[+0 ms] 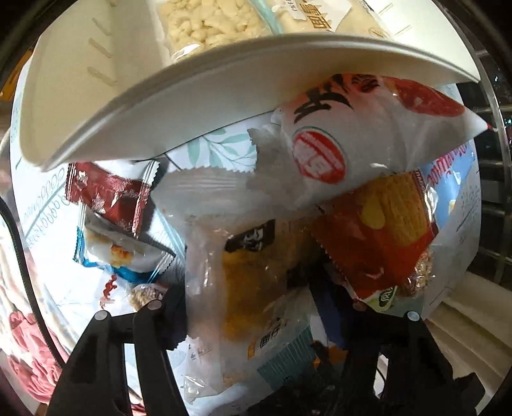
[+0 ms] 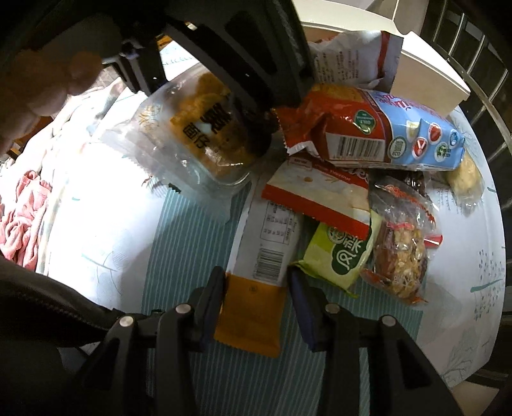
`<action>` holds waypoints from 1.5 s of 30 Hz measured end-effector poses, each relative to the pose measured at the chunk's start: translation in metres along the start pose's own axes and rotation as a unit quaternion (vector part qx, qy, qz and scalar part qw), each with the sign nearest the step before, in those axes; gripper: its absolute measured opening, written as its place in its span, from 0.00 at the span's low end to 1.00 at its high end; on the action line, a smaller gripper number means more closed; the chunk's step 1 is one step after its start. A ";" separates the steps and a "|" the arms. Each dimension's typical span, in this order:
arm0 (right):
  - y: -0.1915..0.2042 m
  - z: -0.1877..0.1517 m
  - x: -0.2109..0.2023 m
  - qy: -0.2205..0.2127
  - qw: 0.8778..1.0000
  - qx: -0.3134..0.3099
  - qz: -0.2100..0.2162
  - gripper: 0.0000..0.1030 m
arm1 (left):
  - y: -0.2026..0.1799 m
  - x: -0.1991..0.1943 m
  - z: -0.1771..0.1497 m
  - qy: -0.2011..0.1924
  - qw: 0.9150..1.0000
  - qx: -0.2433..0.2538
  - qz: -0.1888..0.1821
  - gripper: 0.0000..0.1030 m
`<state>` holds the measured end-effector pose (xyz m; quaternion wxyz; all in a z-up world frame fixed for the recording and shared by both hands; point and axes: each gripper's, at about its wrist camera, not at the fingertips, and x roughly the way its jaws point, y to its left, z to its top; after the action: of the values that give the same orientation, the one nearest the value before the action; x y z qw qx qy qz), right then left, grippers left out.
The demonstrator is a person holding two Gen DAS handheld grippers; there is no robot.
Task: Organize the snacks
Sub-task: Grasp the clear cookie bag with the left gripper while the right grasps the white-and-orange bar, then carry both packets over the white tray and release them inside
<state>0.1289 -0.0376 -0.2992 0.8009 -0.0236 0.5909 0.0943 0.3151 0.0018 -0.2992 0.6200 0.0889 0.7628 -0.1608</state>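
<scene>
My left gripper (image 1: 252, 307) is closed around a clear pack of yellow pastry (image 1: 252, 281), held just below the white organizer box (image 1: 105, 105). The same pack (image 2: 198, 128) shows in the right wrist view under the left gripper (image 2: 256, 105). My right gripper (image 2: 256, 304) is open, its fingers either side of a white and orange sachet (image 2: 256, 281) lying on the cloth. A pile of snacks lies beyond: a red corn pack (image 1: 384, 230), a white pack with a red seal (image 1: 320, 150), a blue bag (image 2: 409, 144), a green pack (image 2: 339, 252) and a nut bar (image 2: 400, 252).
The organizer's upper compartments hold pale snack packs (image 1: 208, 19). A dark red sachet (image 1: 108, 198) and a blue-edged pack (image 1: 118, 252) lie left of the pile. A pink cloth (image 2: 19, 217) lies at the left. The round table's edge (image 2: 499, 224) and a dark railing (image 2: 464, 38) are at the right.
</scene>
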 end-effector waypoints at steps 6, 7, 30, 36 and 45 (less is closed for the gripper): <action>0.004 0.011 0.006 0.007 1.000 0.013 0.000 0.34 | 0.011 -0.022 -0.007 -0.011 1.000 0.004 0.000 0.46; 0.006 0.010 0.005 0.007 1.000 0.015 0.002 0.34 | 0.013 -0.025 -0.010 -0.011 1.000 0.006 0.000 0.45; 0.037 0.051 -0.060 -0.088 0.995 0.023 0.050 0.33 | 0.101 -0.134 -0.131 -0.083 0.993 -0.074 -0.035 0.45; 0.034 0.080 -0.094 -0.138 0.989 0.002 0.045 0.34 | 0.108 -0.180 -0.135 -0.128 0.983 -0.098 -0.083 0.45; 0.005 0.126 -0.124 -0.185 0.982 0.005 0.028 0.34 | 0.108 -0.216 -0.121 -0.194 0.961 -0.119 -0.157 0.45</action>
<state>0.2116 -0.0287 -0.1429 0.8936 0.0146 0.4332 0.1166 0.2866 0.1598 -0.0819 0.7295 -0.1392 0.6455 -0.1784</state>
